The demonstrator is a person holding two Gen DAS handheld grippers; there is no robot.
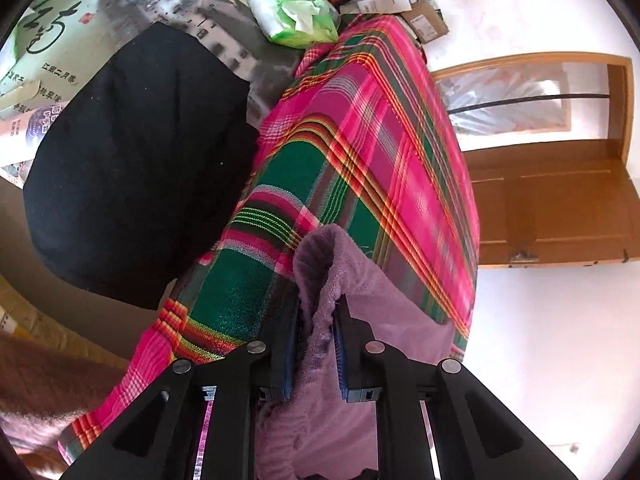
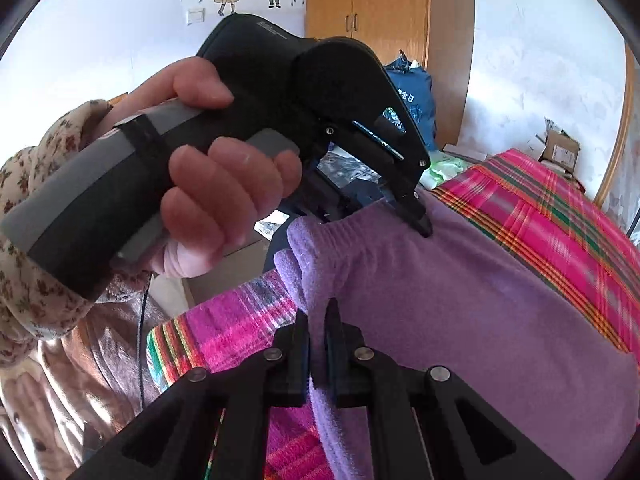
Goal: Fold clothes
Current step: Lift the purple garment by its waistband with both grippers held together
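A purple fleece garment (image 2: 480, 300) lies on a pink and green plaid sheet (image 2: 560, 208). My right gripper (image 2: 318, 320) is shut on its near edge, close to the ribbed band. My left gripper (image 2: 420, 224), held in a hand, pinches the ribbed band farther along. In the left wrist view the left gripper (image 1: 318, 312) is shut on a bunched fold of the purple garment (image 1: 332, 264), above the plaid sheet (image 1: 360, 140).
A black garment (image 1: 136, 160) lies left of the plaid sheet. A green and white packet (image 1: 296, 16) and cardboard boxes (image 1: 428, 24) sit at the far end. A wooden door (image 1: 552, 200) is on the right. A wooden wardrobe (image 2: 388, 40) and blue bag (image 2: 412, 100) stand behind.
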